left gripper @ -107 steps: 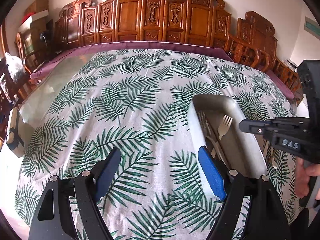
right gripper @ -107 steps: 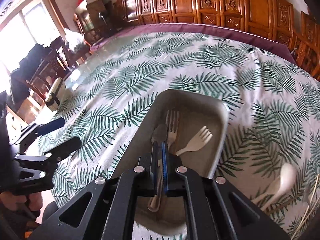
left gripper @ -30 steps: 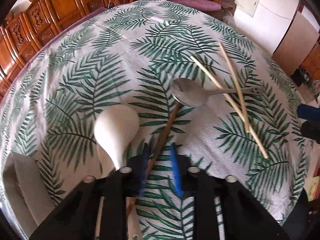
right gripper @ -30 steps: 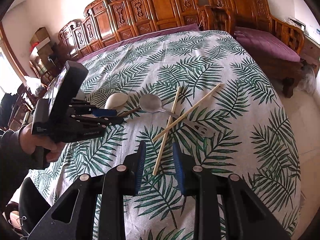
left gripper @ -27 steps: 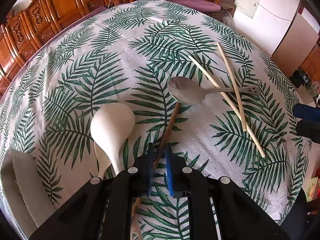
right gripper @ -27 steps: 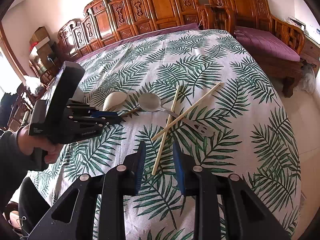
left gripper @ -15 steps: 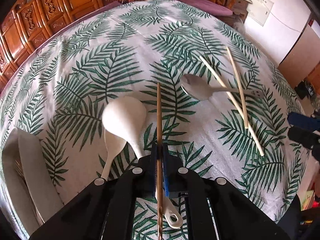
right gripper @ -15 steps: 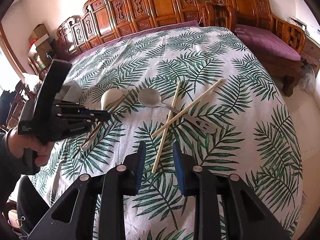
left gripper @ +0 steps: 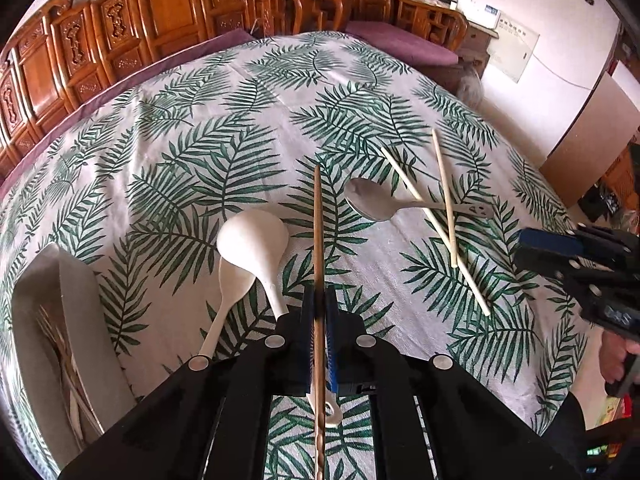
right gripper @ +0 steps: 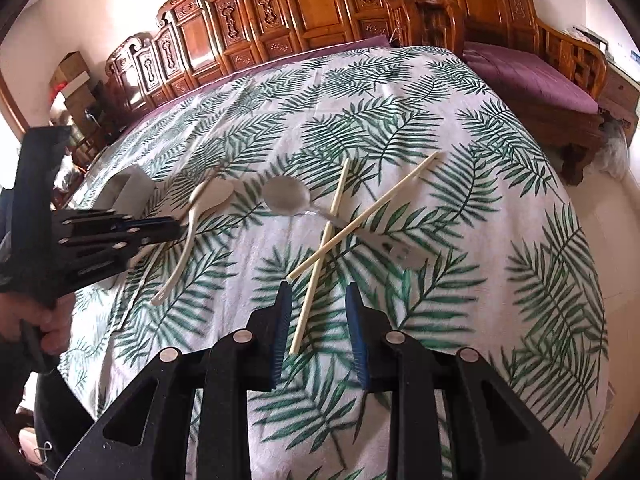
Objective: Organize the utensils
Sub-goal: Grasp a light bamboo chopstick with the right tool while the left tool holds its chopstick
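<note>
Honestly, I had my left gripper (left gripper: 319, 304) clamped shut on the brown chopstick (left gripper: 317, 216), pinched roughly mid-length so it stuck out past the pads in both directions and hung above the table (left gripper: 192, 136). My right gripper (right gripper: 318, 312) hovered partly open with nothing in it, straddling the near end of one of the two pale chopsticks (right gripper: 320, 240), which lay crossed over the metal spoon (right gripper: 288, 196) toward the table's right edge. The two white spoons (left gripper: 252, 248) sat near the middle, one partly stacked on the other, and the grey tray (left gripper: 80, 320) waited at the left edge with some utensils already inside. What worried me most was the thin stick pivoting between the pads on the way to the tray, since a round shaft held at one point swings easily. Its long back end could also have clipped the white spoon handle right under my gripper. And on the right, grabbing one pale chopstick might have dragged its crossed partner and the spoon.
</note>
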